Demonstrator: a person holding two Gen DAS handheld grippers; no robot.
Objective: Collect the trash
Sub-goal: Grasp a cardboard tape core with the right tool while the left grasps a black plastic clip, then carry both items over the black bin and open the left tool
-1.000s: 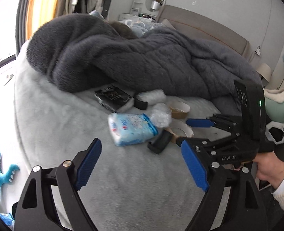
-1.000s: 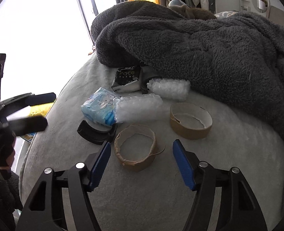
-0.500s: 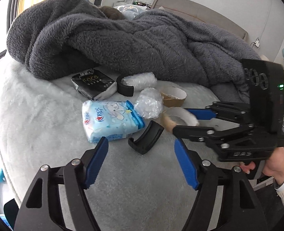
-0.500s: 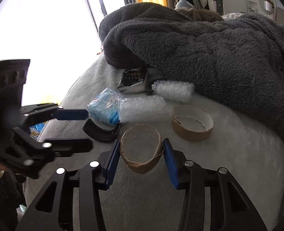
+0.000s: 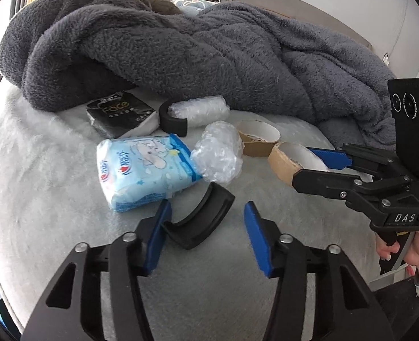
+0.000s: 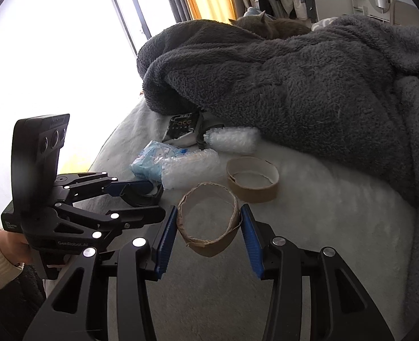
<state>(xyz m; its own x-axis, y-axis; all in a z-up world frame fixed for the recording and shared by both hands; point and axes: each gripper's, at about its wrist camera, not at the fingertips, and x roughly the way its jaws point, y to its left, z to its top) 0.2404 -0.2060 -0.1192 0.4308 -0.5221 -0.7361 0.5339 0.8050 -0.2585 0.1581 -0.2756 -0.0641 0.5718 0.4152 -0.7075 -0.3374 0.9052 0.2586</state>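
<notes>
Closing around a curved black plastic piece (image 5: 199, 221) on the grey bed (image 5: 53, 199), left gripper (image 5: 206, 234) jaws not yet pressing it; long axis slanting across the gap. Squeezing an empty cardboard tape core (image 6: 209, 221), right gripper (image 6: 208, 240). Beyond: blue tissue pack (image 5: 145, 170), bubble wrap (image 5: 218, 153), second core (image 5: 259, 137), blanket (image 5: 209, 56).

Both grippers down low and angled toward the bed, side by side.
The right gripper (image 6: 208, 228) has its blue pads pressed on a cardboard ring (image 6: 209, 221), squeezing it oval. The left gripper (image 5: 206, 234) is closing its jaws around a curved black piece (image 5: 199, 224), the left pad touching it, the right pad apart.
</notes>
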